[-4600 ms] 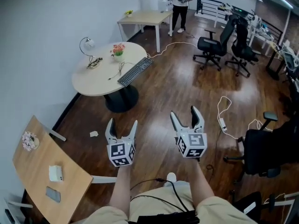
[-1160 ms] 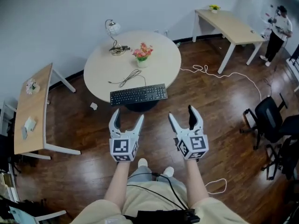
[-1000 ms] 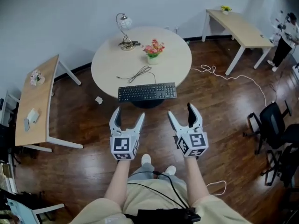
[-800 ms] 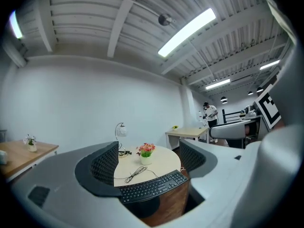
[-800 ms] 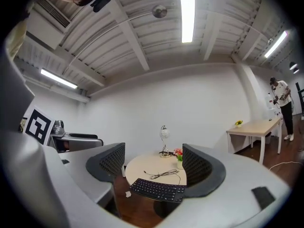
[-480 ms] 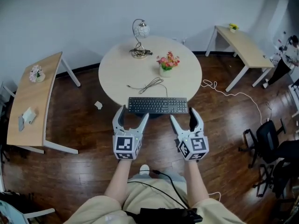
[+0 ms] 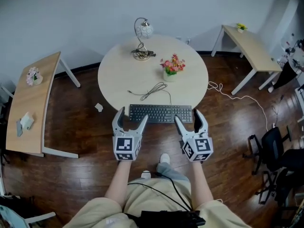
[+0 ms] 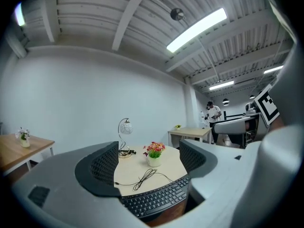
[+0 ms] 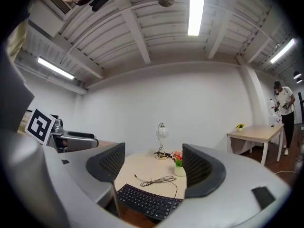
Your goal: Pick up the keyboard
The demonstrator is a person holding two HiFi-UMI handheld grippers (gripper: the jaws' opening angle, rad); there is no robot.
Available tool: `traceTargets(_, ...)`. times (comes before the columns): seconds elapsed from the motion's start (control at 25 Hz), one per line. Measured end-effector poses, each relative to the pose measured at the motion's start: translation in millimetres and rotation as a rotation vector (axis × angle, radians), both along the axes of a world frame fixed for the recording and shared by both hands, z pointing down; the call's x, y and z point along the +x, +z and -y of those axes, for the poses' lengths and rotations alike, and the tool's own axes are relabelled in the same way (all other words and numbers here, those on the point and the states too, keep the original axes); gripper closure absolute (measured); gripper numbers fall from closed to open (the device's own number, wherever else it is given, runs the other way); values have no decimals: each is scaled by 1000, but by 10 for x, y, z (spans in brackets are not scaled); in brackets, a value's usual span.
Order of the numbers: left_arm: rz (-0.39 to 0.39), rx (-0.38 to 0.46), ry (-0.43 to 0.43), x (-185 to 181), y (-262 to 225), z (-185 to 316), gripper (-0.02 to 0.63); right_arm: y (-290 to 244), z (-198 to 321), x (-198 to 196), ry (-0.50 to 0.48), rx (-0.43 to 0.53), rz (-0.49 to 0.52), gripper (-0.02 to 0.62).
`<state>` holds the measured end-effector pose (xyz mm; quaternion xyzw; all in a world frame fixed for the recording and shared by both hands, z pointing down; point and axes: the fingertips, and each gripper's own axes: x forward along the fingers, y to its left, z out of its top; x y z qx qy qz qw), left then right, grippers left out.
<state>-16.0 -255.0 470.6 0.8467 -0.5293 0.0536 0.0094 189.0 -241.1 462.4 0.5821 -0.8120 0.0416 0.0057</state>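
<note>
Left gripper (image 7: 131, 117) and right gripper (image 7: 187, 117): jaws spread wide, both empty. Each is held near one end of the keyboard (image 7: 160, 113), which lies along the near rim of the round table (image 7: 118, 70). In the head view the jaw tips overlap the keyboard's ends; contact cannot be confirmed. The cable (image 7: 153, 88) loops behind the keyboard, with bare tabletop to the cable's left.

The black keyboard (image 7: 160, 113) lies flat, keys up, at the 6 o'clock edge of the round bench (image 7: 118, 75), its thin cable (image 7: 154, 88) looped toward 12 o'clock
</note>
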Motion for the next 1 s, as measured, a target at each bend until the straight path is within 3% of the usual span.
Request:
traceTargets(0.28, 34, -21, -54, 195, 58, 525, 225, 143, 574, 253, -60, -28, 12, 210)
traceTargets(0.52, 54, -111, -52, 541, 387, 821, 225, 469, 884, 451, -107, -82, 11, 210)
traceTargets(0.64, 63, -155, -89, 521, 630, 876, 225, 677, 987, 501, -136, -125, 34, 210)
traceTargets(0.88, 89, -354, -153, 175, 1442, 838, 225, 1042, 1108, 569, -137, -211, 106, 210)
traceTargets(1.0, -11, -501, -194, -49, 1900, 810, 225, 1398, 1145, 624, -95, -302, 156, 210)
